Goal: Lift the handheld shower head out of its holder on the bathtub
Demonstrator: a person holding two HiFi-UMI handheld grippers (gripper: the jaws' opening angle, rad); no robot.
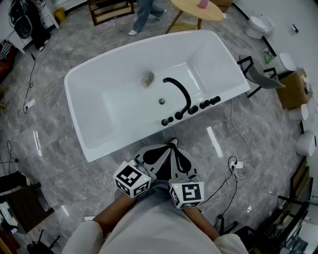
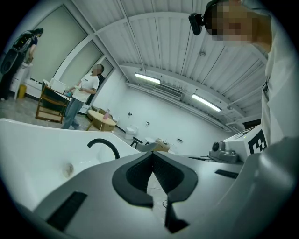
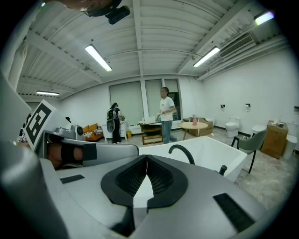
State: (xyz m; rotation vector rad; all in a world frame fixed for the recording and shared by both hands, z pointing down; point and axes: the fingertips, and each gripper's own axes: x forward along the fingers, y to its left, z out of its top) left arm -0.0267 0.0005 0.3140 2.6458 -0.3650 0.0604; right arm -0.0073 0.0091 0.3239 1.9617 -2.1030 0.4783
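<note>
A white bathtub (image 1: 99, 79) stands in the middle of the head view. A black arched spout (image 1: 180, 89) rises from its near rim beside a row of black fittings (image 1: 191, 109). The handheld shower head is among them, but I cannot tell which one it is. Both grippers hang close to my body, well short of the tub. My left gripper (image 1: 166, 150) (image 2: 153, 155) is shut with nothing in it. My right gripper (image 1: 175, 149) (image 3: 146, 158) is shut and empty too. The two sit side by side with their tips almost touching. The right gripper view shows the spout (image 3: 183, 151) and one black fitting (image 3: 223, 170).
A grey chair (image 1: 261, 77) stands at the tub's right end, with a cardboard box (image 1: 294, 89) and white toilets (image 1: 259, 25) beyond it. A cable and power strip (image 1: 237, 164) lie on the marble floor to my right. A person (image 1: 145, 15) stands beyond the tub near a round wooden table (image 1: 196, 10).
</note>
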